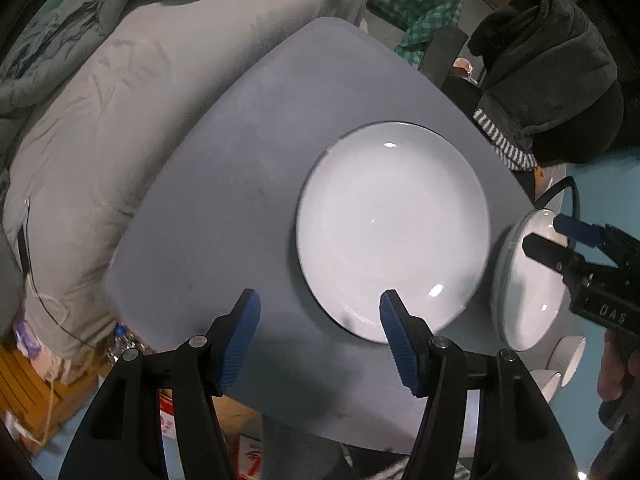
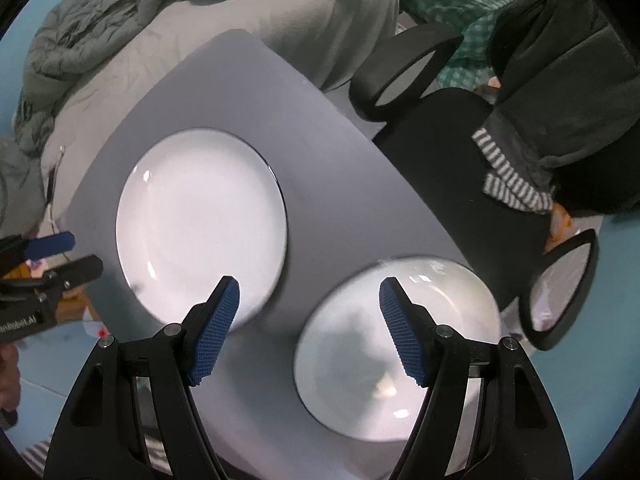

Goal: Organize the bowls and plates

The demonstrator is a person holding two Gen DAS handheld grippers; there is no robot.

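A flat white plate (image 1: 394, 232) lies in the middle of the grey table (image 1: 224, 216). My left gripper (image 1: 319, 296) hovers open over the plate's near rim, pointing down, with nothing between its fingers. Beside it a second, deeper white plate (image 1: 528, 280) lies at the table's right edge, and my right gripper (image 1: 546, 232) hangs open above it. The right wrist view shows the flat plate (image 2: 200, 224) at left and the deeper plate (image 2: 396, 348) at lower right. My right gripper (image 2: 309, 284) is open over the table (image 2: 320, 152) between them. The left gripper (image 2: 80, 254) shows at the left edge.
Small white bowls (image 1: 568, 354) stand at the table's lower right corner. A bed with a grey duvet (image 1: 120, 112) runs along the far side. A black office chair (image 2: 440, 152) draped with a dark garment (image 2: 560, 80) and a striped cloth (image 2: 508, 176) stands to the right.
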